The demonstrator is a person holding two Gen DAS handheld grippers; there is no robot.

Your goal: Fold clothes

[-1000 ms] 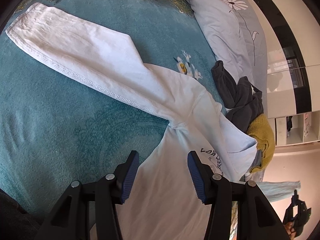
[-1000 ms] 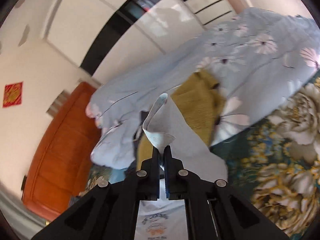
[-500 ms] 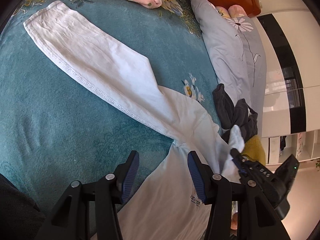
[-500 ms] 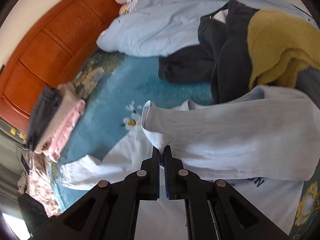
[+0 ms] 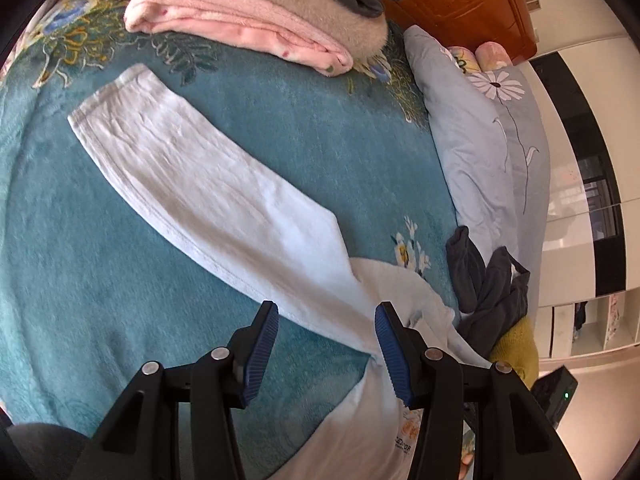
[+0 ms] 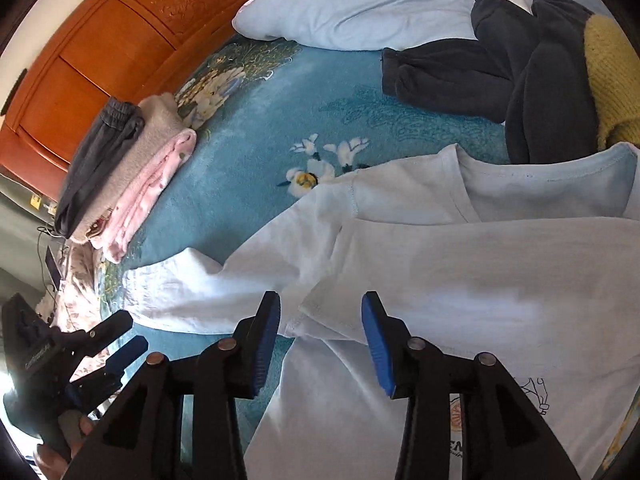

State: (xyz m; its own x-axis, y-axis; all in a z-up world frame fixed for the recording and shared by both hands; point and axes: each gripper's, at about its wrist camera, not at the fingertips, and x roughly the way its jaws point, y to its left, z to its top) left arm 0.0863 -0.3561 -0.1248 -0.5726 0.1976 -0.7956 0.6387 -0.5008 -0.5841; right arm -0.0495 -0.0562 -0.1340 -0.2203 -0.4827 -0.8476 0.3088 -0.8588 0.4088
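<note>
Bed (image 5: 100,300): covered by a teal blanket with flower patterns; it carries all the clothes.
Headboard (image 6: 120,40): orange-brown carved wood along the far edge of the bed.
Pillow (image 5: 480,152): pale blue with a daisy print, lying just in front of the headboard.
White shirt (image 6: 460,280): long-sleeved and pale, spread flat on the blanket; a printed logo shows on its chest near the bottom of the right wrist view.
Far sleeve (image 5: 200,184): stretched out straight across the blanket, its cuff pointing toward the folded stack.
Near sleeve (image 6: 480,264): folded across the shirt's chest, its cuff lying loose just ahead of the right tool.
Folded stack (image 6: 120,184): pink, beige and dark grey garments piled neatly near the headboard, well apart from the shirt.
Dark garment (image 6: 500,72): crumpled charcoal fabric lying against the pillow, beside the shirt's collar.
Yellow knit (image 6: 612,80): mustard piece touching the dark garment, at the edge of view.
Left tool (image 5: 326,354): blue-padded fingers spread wide and holding nothing, poised over the shirt's armpit where the far sleeve joins the body.
Right tool (image 6: 320,340): fingers spread apart and gripping nothing, with the near sleeve's cuff lying between and just beyond the tips.
</note>
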